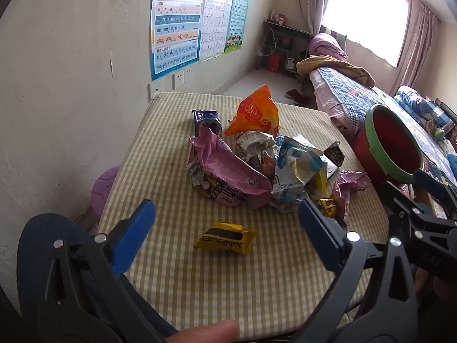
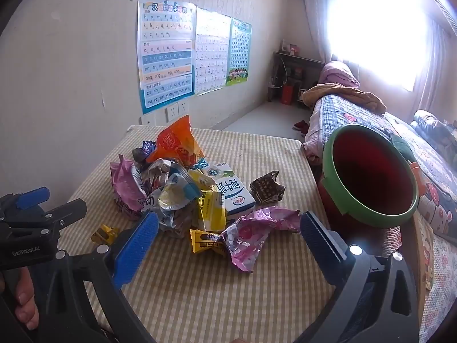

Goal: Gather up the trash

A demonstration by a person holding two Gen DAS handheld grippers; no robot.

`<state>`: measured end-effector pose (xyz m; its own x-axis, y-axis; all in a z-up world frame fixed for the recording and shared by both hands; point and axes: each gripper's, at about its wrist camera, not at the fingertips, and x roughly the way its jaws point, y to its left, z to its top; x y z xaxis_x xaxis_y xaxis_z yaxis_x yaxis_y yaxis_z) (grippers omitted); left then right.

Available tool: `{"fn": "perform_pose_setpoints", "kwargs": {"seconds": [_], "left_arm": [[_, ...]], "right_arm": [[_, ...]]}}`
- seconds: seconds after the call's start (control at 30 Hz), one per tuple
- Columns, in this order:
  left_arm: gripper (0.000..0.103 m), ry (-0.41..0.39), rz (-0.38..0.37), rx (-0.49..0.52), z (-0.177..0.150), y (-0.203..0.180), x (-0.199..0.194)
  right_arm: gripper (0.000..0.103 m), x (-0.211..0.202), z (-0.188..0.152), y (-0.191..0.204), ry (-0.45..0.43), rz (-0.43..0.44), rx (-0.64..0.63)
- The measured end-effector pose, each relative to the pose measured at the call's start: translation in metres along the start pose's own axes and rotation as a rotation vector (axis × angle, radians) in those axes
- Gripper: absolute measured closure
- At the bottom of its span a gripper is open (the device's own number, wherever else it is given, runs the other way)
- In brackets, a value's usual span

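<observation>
The tall blue-and-white paper wall chart [image 2: 165, 54] carries the most legible print. Its heading, in the right wrist view, reads 汉 … 拼音字母表, one character washed out. Below run rows of pinyin: "b p m f d t", "k h j q x zh ch sh", "z c s y w", "a o e i u ü", "ai ei ui ao ou iu ie üe", "an en in un", "ang eng ing ong", "zhi chi shi ri zi ci si", "yi wu yu ye yue yuan yin yun ying". Two further charts to its right are too small to read.

Well below the chart, the crumpled pink foil bag [image 1: 228, 171] shows "23". The black handheld gripper body [image 2: 25, 253] reads "GenRobot.AI".
</observation>
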<state>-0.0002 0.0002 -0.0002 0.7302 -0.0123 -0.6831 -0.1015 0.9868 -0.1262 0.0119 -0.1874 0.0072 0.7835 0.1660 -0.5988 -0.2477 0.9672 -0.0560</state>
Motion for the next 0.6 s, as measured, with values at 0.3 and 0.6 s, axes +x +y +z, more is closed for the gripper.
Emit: {"fn": "perform_pose_setpoints", "kwargs": {"seconds": [0.3, 0.6], "left_arm": [[0.005, -0.002, -0.009, 0.007, -0.002, -0.003, -0.002], [0.005, 0.016, -0.021, 0.015, -0.002, -0.002, 0.005]], "right_arm": [[0.007, 0.002, 0.000, -0.001, 0.006, 0.004, 0.005], [0.007, 0.004, -0.001, 0.000, 0.023, 0.002, 0.002]]}}
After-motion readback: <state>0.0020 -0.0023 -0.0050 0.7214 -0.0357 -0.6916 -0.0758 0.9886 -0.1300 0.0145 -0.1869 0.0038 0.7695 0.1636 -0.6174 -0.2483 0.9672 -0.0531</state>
